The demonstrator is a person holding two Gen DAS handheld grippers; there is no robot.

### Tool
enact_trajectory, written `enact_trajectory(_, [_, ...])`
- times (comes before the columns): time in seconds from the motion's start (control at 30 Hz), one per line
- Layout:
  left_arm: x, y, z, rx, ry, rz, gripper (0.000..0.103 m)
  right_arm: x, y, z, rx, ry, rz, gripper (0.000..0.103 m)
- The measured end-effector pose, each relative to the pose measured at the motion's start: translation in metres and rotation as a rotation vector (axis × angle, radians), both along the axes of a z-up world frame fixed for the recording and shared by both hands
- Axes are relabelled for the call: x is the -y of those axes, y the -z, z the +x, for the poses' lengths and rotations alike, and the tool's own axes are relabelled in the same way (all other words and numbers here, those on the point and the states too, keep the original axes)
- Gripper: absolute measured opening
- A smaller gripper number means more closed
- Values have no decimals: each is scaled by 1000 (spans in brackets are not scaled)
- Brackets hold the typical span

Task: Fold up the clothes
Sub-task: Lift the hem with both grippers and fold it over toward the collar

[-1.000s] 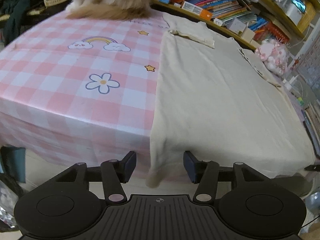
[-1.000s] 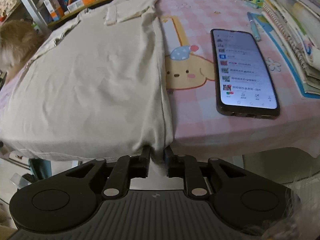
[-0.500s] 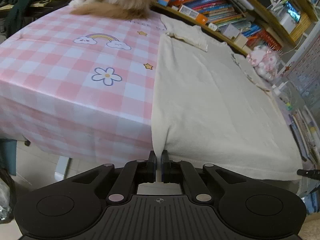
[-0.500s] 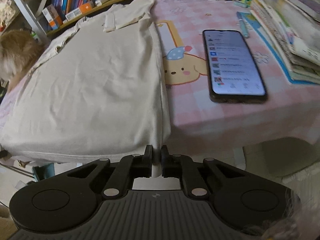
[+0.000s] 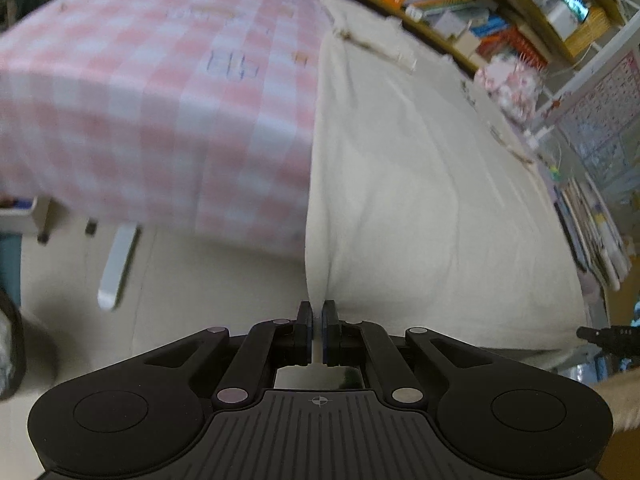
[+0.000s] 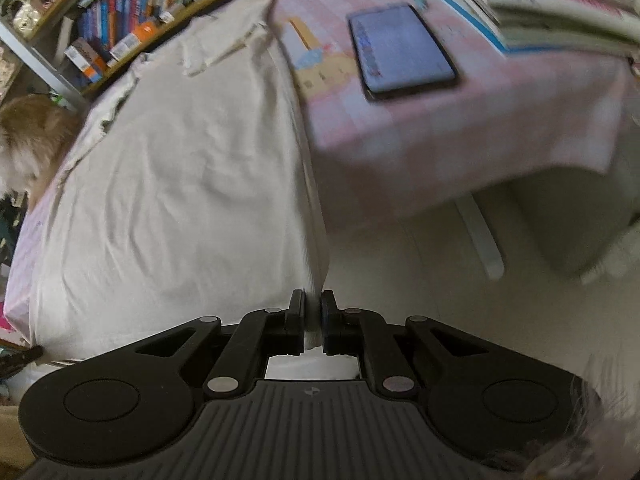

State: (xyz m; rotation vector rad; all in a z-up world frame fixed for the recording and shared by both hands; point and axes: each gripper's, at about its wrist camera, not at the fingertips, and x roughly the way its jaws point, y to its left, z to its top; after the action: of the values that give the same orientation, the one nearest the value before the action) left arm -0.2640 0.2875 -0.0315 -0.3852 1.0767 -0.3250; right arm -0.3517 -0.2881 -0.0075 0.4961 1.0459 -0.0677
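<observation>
both hand-held grippers, left [image 5: 317, 322] and right [image 6: 313, 314], clamped on cream garment [image 5: 420, 208] hem corners

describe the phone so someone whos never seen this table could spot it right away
Start at the pink checked tablecloth and look to the right of the cream garment spread over it. The phone lies flat there, screen up and lit, between the garment and a stack of books. It is the only dark, glossy slab on the cloth.
</observation>
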Motion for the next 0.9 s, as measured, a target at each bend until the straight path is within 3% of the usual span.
enact_trajectory(0.17, [1,7,-3,-35,13,-36,3,-2,10,-15,-55,34,17,7])
enact_trajectory(0.37, [-8,-19,12,65,-2,-165,3,-9,-4,-12,-23,30,62,7])
enact_trajectory(0.57, [-25,-57,43,209,-102,-362,3,13,-37,-3,224,170,347,7])
enact_trajectory(0.77, [-26,-80,99,349,-235,-515,3,40,-76,33,455,305,490,7])
enact_trajectory(0.9, [-10,-95,141,420,-268,-503,3,58,-95,78,555,378,549,7])
